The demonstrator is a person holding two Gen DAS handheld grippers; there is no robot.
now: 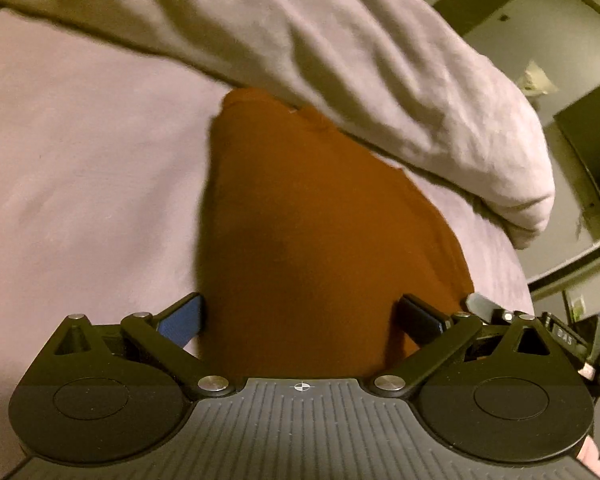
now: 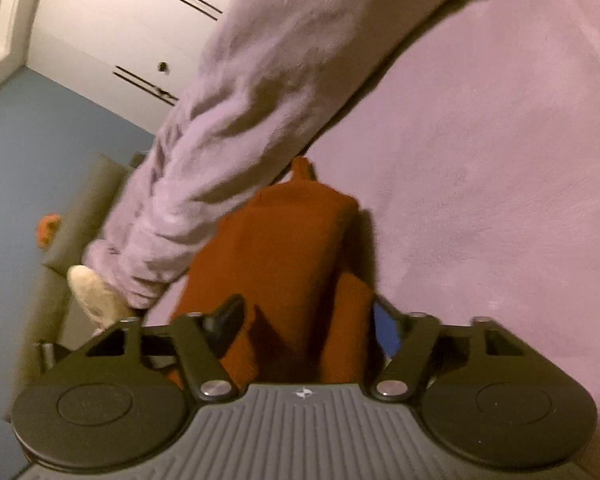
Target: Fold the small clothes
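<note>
The rust-orange garment [image 1: 312,216] lies on the pale lilac bed surface [image 1: 80,160], folded into a long narrow strip running away from both cameras; its far end tapers toward a collar-like tip [image 2: 302,168] in the right wrist view, and a loose flap overlaps near the right tool; the left gripper [image 1: 300,316] straddles the near end of the strip, jaws spread wide, cloth passing between the fingers without being pinched, so the tool is released; the right gripper [image 2: 304,320] stands likewise over the near end, jaws apart with cloth bunched between them, and no clamping is visible; each view shows the operator's opposite forearm in a light fleece sleeve [image 2: 228,128] crossing above the garment; judged from this layout, the lengthwise folds are done and the step in hand is taking hold of the near edge for a crosswise fold; the next move calls for both tools to close on the near corners together, lift evenly, and carry the edge toward the far end without dragging the strip or opening the side folds; a wardrobe [image 2: 112,20] stands beyond the bed.
</note>
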